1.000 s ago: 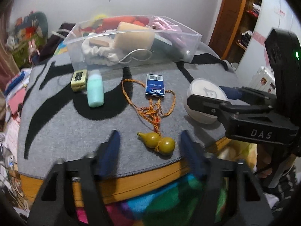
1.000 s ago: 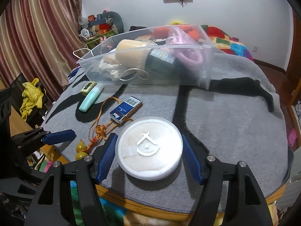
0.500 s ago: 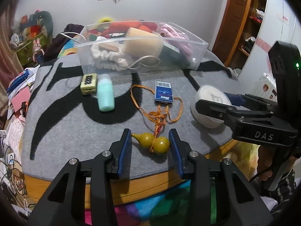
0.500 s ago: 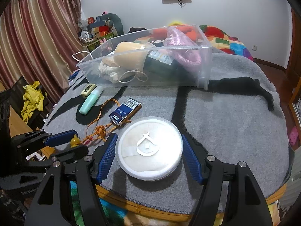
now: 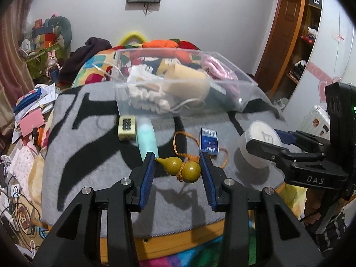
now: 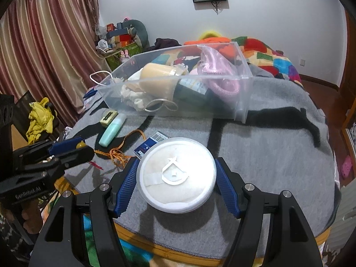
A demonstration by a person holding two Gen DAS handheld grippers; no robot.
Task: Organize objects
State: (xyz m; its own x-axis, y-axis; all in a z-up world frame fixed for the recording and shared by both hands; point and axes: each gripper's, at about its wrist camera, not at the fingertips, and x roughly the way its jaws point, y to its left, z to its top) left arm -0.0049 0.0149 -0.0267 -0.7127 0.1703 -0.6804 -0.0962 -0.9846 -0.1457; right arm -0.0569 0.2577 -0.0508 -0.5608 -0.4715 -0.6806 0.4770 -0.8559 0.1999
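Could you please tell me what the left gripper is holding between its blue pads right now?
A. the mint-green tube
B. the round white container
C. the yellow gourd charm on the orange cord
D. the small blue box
C: in the left wrist view the left gripper has both pads against the yellow gourd charm, lifted over its shadow on the grey mat.

A glossy, smooth gourd is seen on a matt, fuzzy grey cloth. The bin is of clear plastic, the round case of translucent plastic, its cord of braided fibre.
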